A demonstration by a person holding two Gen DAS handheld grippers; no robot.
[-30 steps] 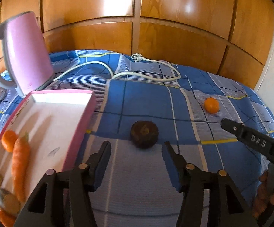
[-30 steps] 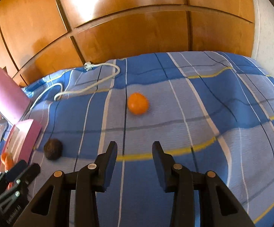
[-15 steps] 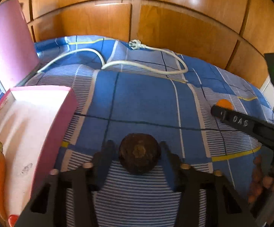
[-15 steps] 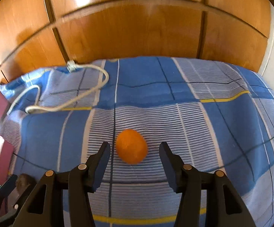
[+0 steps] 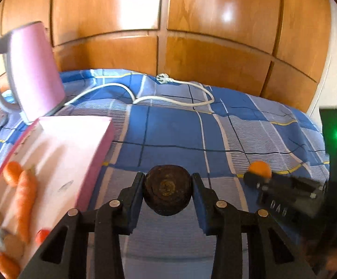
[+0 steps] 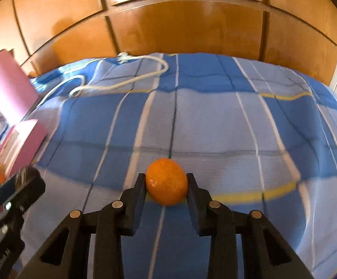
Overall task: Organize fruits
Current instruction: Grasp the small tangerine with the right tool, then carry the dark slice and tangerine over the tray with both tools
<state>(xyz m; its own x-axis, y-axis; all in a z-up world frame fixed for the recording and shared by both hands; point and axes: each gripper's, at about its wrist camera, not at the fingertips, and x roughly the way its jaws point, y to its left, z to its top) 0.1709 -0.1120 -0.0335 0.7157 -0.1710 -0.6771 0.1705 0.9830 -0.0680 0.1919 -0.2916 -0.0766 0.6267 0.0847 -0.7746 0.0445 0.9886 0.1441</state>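
My left gripper (image 5: 167,186) is shut on a dark brown round fruit (image 5: 167,189) and holds it just above the blue plaid cloth (image 5: 180,127). My right gripper (image 6: 166,186) is shut on an orange (image 6: 166,181), also raised off the cloth. The orange (image 5: 259,168) and the right gripper also show at the right of the left wrist view. A pink tray (image 5: 75,144) with carrots (image 5: 24,200) and small brown items lies to the left of my left gripper; its corner (image 6: 29,137) shows in the right wrist view.
A pink kettle (image 5: 31,74) stands behind the tray at the back left. Its white cord and plug (image 5: 168,93) lie across the far part of the cloth. Wooden cabinet doors (image 5: 191,34) close off the back.
Both grippers have moved forward and closed: the left on the dark fruit, the right on the orange. Both fruits now sit between the fingers and are lifted slightly.
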